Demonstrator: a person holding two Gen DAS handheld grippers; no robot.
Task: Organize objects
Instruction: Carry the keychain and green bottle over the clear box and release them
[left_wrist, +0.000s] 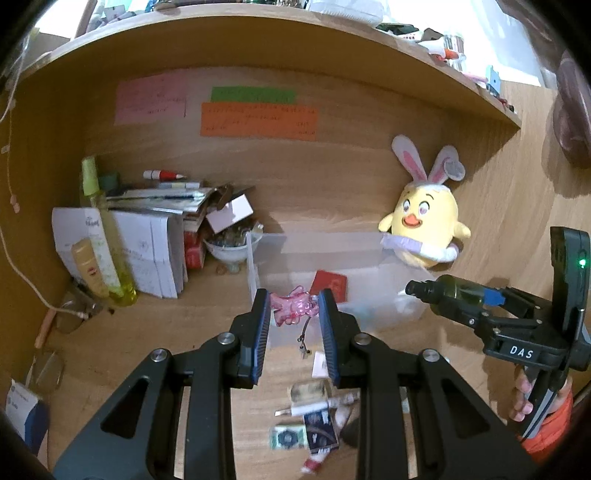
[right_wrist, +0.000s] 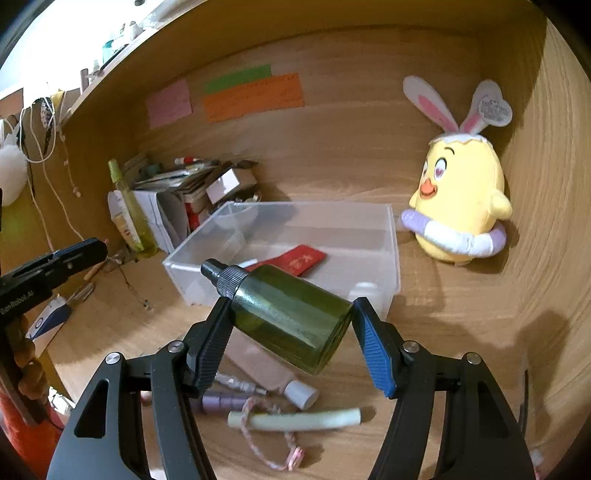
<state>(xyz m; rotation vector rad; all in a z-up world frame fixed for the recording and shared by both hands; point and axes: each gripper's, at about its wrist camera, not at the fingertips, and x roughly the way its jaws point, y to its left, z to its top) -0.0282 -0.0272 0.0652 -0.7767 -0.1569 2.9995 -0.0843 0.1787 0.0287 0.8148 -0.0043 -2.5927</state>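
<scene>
The sorting is partly done, judging by the layout: a red card (right_wrist: 303, 259) is already lying in the clear plastic box (right_wrist: 391, 251) on the bench (right_wrist: 461, 306), while several small things are waiting loose in front of it, among them a pale tube (right_wrist: 295, 419), a capped tube (right_wrist: 284, 384) and a twisted cord (right_wrist: 266, 439).

The left gripper (left_wrist: 295, 314) is pinching a pink charm (left_wrist: 291, 308), its fingers clamped narrowly on it, with a short strap dangling below. In the left wrist view the charm is hanging at 12 o'clock from the fingers, over the near edge of the box.

The right gripper (right_wrist: 291, 328) is gripping a green spray bottle (right_wrist: 288, 314) across its body, fingers set wide around it and pressing its sides. The bottle is lying tilted, its black cap pointing toward 10 o'clock, in the air just short of the box.

Both grippers are pointing forward and somewhat downward toward the box. A yellow plush chick (right_wrist: 461, 199) is sitting at 2 o'clock beyond the box.
</scene>
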